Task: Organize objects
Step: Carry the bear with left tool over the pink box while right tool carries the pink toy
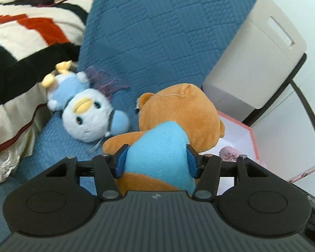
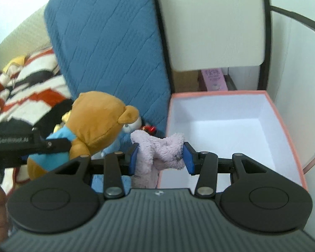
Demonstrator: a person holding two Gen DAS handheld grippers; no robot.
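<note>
Two-gripper transfer of soft toys, all places given relative to the pink box. I am holding the brown bear in the left gripper; its blue pads are pressing in on the bear's light-blue shirt at the torso, jaws about half closed around it, the head projecting forward. The bear is hanging just left of the box, over the blue cushion, not yet above the opening.

I am holding the pink plush in the right gripper, jaws part-closed and squeezing its bunched middle; it is sitting at the box's near-left rim, one end drooping below the pads outside the wall. The box interior is appearing white and bare in the right wrist view, though the left wrist view shows something pinkish in its lower part; I cannot tell what.

Handling, as I judge it: both toys are light, soft and compressible, unlikely to slip or break, but floppy, so a grip across the thick body is holding better than one on a limb or ear.

Farther left of the box, a blue-and-white penguin plush is lying on the cushion beside the bear, next to a striped blanket. Behind the box a beige bin is standing.
</note>
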